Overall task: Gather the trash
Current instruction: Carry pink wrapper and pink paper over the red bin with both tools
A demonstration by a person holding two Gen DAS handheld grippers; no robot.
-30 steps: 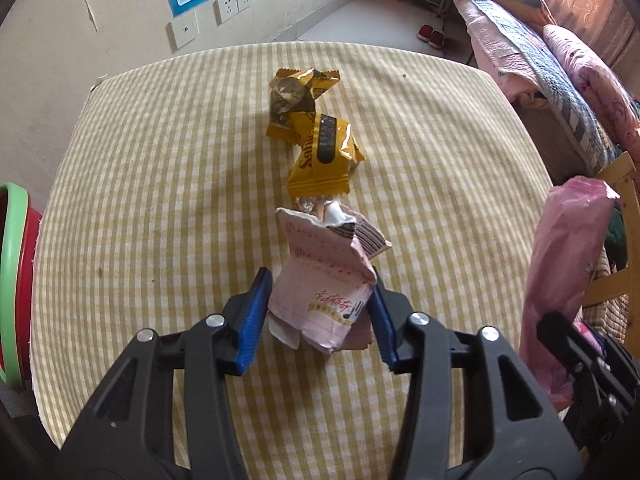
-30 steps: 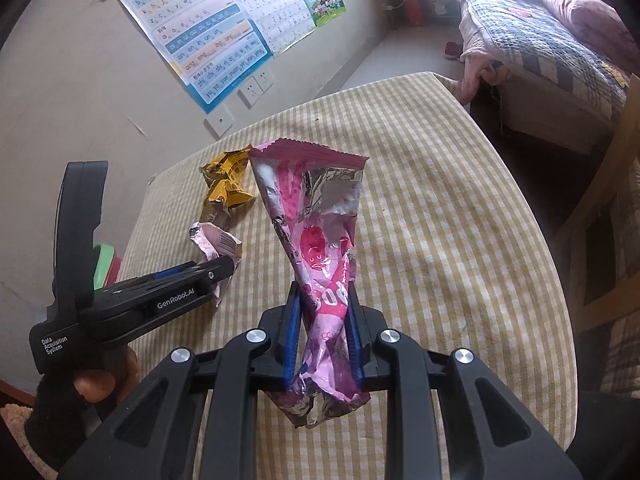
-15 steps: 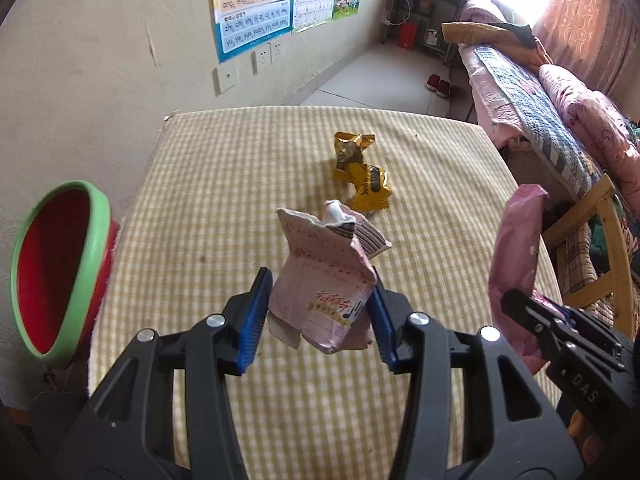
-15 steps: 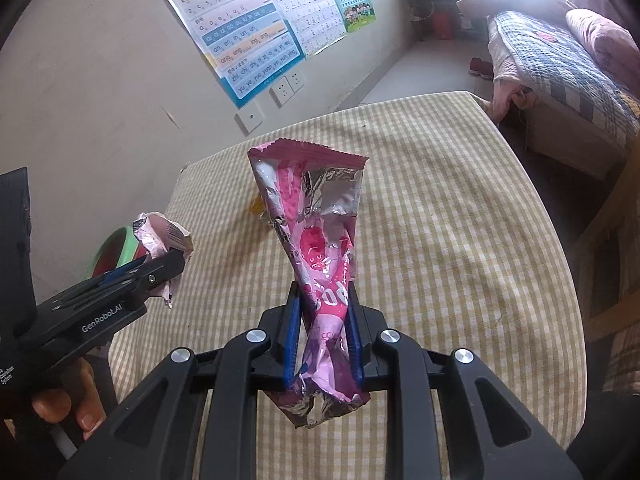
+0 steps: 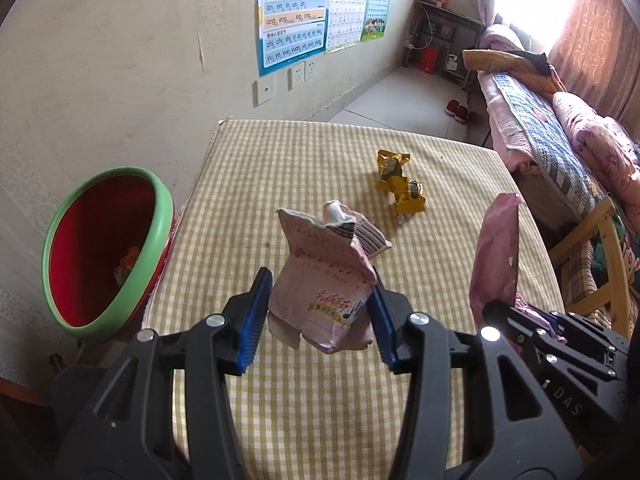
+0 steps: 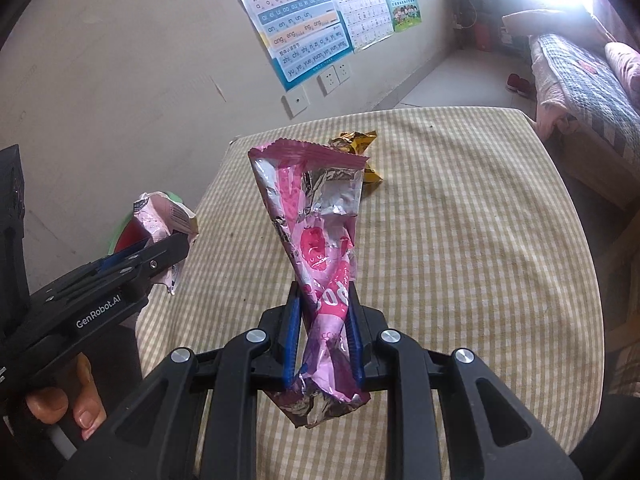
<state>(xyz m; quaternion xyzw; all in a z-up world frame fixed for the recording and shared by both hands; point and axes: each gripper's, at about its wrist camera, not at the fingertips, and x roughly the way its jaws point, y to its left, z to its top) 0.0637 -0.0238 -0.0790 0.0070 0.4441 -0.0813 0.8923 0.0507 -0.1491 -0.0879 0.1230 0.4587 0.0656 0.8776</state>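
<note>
My left gripper (image 5: 318, 312) is shut on a pale pink crumpled packet (image 5: 324, 280), held up above the checked table (image 5: 280, 400). That packet (image 6: 160, 220) and the left gripper (image 6: 160, 248) also show at the left of the right wrist view. My right gripper (image 6: 322, 336) is shut on a tall pink foil wrapper (image 6: 316, 232), which stands upright; in the left wrist view this wrapper (image 5: 496, 256) is at the right. Two yellow wrappers (image 5: 400, 184) lie together further back on the table. A red bin with a green rim (image 5: 100, 252) stands left of the table, its mouth tilted toward me.
Something small lies inside the bin. A wall with posters (image 5: 292, 12) and sockets runs behind the table. A bed (image 5: 560, 136) and a wooden chair (image 5: 600, 256) stand at the right. A hand (image 6: 60, 408) holds the left gripper's grip.
Both grippers rose and drew back from the table with their wrappers still held. The yellow wrappers now lie farther away, and the red bin has come into full view at the left.
</note>
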